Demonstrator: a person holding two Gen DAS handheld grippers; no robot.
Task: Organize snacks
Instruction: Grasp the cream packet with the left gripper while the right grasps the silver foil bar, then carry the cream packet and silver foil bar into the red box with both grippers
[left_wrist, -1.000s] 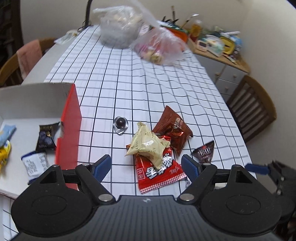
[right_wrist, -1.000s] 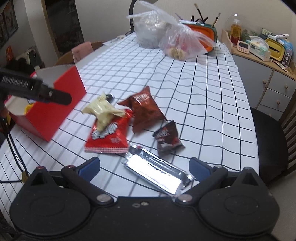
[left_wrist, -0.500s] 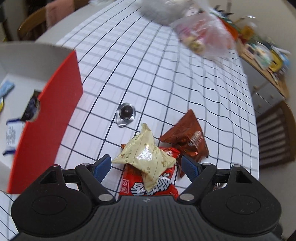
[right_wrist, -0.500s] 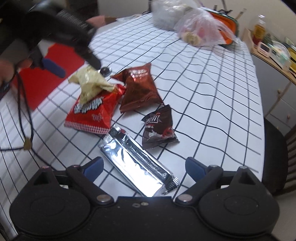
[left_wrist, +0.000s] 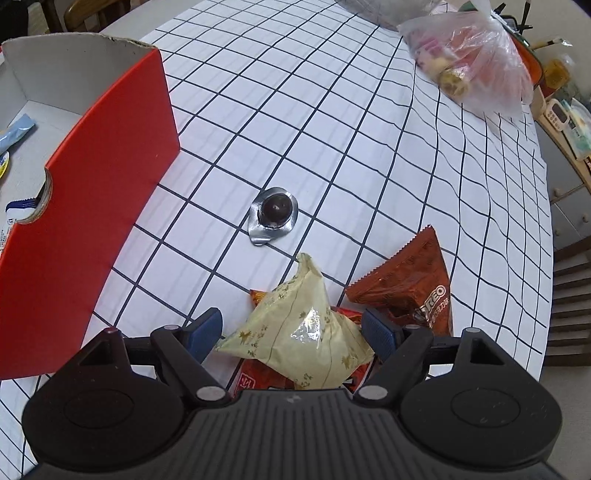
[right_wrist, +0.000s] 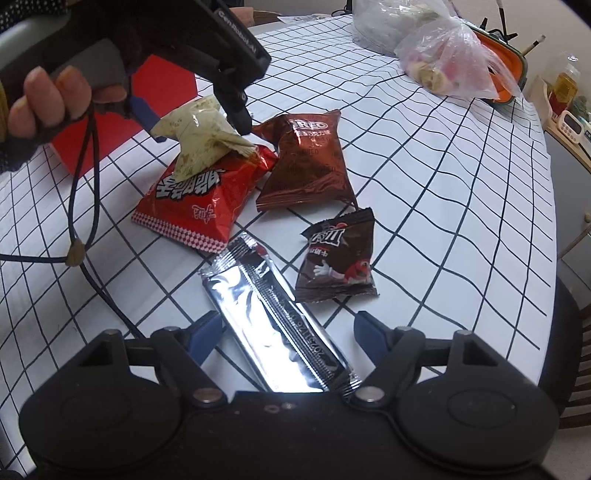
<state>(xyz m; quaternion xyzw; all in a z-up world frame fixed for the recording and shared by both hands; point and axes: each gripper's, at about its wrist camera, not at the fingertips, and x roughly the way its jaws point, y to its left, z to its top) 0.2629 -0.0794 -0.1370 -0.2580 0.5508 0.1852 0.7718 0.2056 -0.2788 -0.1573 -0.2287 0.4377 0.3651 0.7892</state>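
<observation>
Left gripper (left_wrist: 291, 328) wide open around a puffy cream-yellow snack bag (left_wrist: 295, 332), on top of a red crinkly snack bag (right_wrist: 201, 194). Right gripper (right_wrist: 288, 330) wide open around a long shiny silver wrapper (right_wrist: 277, 325), flat on the white checked tablecloth (left_wrist: 332, 129). Red cardboard box (left_wrist: 92, 177) far left.

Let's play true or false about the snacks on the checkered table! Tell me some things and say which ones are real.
1. The cream packet lies between the open fingers of the left gripper. True.
2. The cream packet rests on the red bag. True.
3. The right gripper is squeezed shut on the silver bar. False: its fingers are open, one on each side of the bar.
4. The foil chocolate ball sits inside the red box. False: it sits on the tablecloth beside it.
</observation>
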